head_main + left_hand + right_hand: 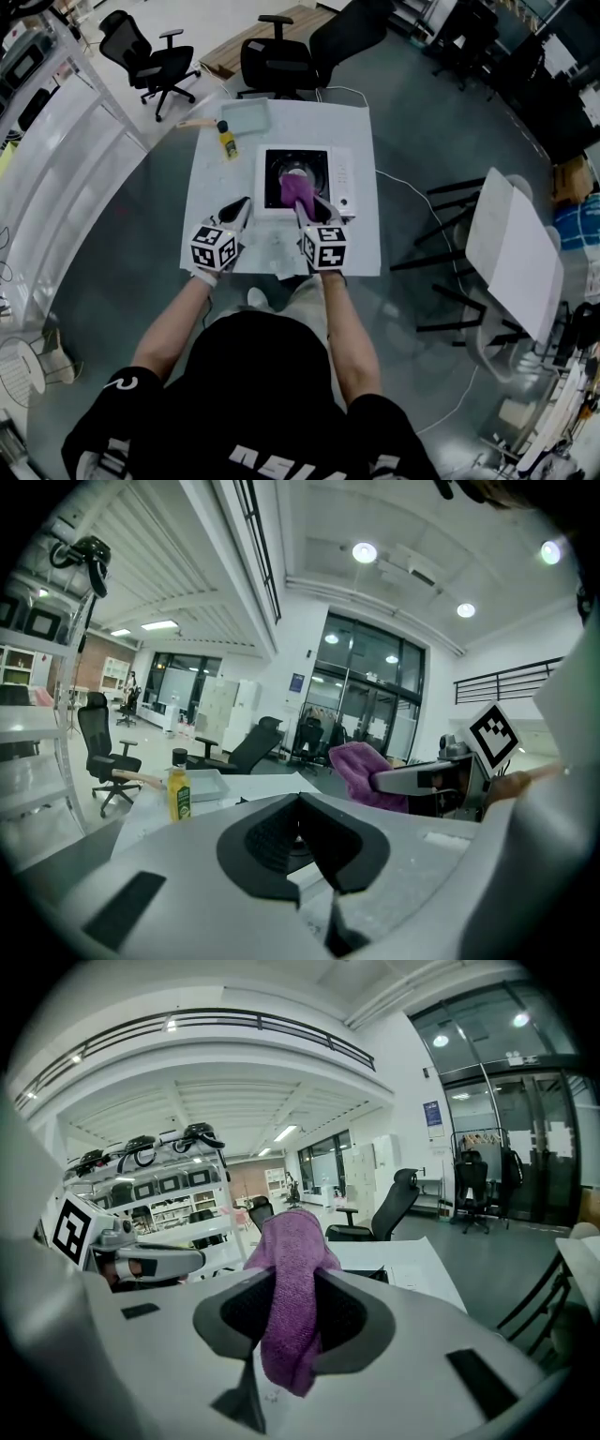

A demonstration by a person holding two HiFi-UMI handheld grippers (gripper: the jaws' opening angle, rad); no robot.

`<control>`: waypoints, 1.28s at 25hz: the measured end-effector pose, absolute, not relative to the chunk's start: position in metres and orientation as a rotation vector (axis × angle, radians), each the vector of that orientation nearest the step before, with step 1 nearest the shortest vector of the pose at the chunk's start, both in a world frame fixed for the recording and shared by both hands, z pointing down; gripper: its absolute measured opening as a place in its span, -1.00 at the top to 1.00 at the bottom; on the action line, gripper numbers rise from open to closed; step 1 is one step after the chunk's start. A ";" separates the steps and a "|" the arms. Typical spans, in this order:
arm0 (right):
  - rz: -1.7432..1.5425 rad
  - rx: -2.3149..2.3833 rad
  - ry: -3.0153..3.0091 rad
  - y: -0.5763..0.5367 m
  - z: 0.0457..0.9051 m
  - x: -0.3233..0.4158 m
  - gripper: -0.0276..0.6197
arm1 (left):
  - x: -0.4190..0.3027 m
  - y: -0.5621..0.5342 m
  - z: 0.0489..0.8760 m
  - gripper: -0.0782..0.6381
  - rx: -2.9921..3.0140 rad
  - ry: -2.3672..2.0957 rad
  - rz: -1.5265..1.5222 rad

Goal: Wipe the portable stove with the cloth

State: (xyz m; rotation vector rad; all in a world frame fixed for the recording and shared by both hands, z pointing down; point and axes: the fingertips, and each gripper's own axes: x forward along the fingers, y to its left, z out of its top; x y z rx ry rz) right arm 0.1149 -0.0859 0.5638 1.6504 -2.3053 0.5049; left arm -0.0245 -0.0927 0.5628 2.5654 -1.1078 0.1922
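Hiding part of the stove, cloth hangs pinched in right tongs; left tongs closed, empty

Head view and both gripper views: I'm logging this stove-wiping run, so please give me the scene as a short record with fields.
right tool: shut on the purple cloth, which droops from its jaws
left tool: shut, nothing between its jaws
portable stove: white, on the white table, just ahead of both tools
cloth position: over the stove's burner in the head view
also on table: yellow bottle, pale tray
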 end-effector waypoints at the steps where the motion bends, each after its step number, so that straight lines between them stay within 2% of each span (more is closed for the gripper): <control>1: 0.507 1.651 -2.303 -0.086 0.564 0.117 0.60 | -0.023 -0.093 0.563 0.79 2.564 -1.107 0.195; 9: 0.540 1.669 -2.263 -0.098 0.573 0.143 0.60 | -0.004 -0.105 0.568 0.79 2.548 -1.081 0.211; 32: 0.631 1.624 -2.128 -0.218 0.623 0.299 0.60 | 0.112 -0.210 0.591 0.79 2.456 -1.081 0.297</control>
